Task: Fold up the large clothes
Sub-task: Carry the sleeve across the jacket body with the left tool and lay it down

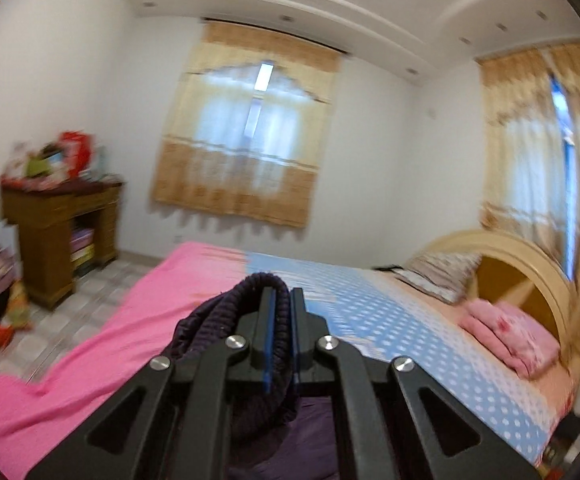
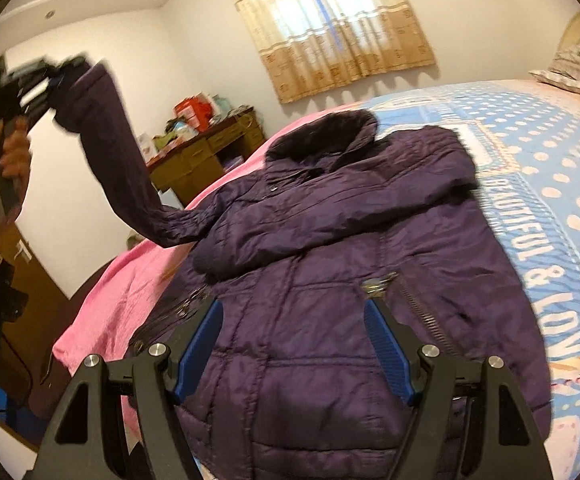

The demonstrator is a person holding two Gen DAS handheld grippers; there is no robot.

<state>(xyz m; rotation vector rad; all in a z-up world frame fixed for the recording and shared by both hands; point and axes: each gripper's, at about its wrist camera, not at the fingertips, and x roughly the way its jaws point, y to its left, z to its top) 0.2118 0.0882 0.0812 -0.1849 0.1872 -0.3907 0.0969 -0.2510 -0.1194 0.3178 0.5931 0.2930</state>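
Note:
A dark purple padded jacket (image 2: 330, 248) lies spread on the bed, its furry collar (image 2: 322, 136) at the far end. My left gripper (image 1: 283, 300) is shut on the ribbed knit cuff (image 1: 229, 312) of one sleeve. In the right wrist view that gripper (image 2: 55, 74) holds the sleeve (image 2: 113, 152) lifted high at the left, above the bed's edge. My right gripper (image 2: 294, 316) is open and empty, hovering just above the jacket's lower front, near a metal zipper (image 2: 418, 304).
The bed has a pink sheet (image 1: 109, 328) on one side and a blue dotted cover (image 2: 550, 152) on the other. Folded pink cloth (image 1: 510, 336) and a pillow (image 1: 438, 276) lie by the headboard. A wooden cluttered desk (image 1: 61, 228) stands by the wall.

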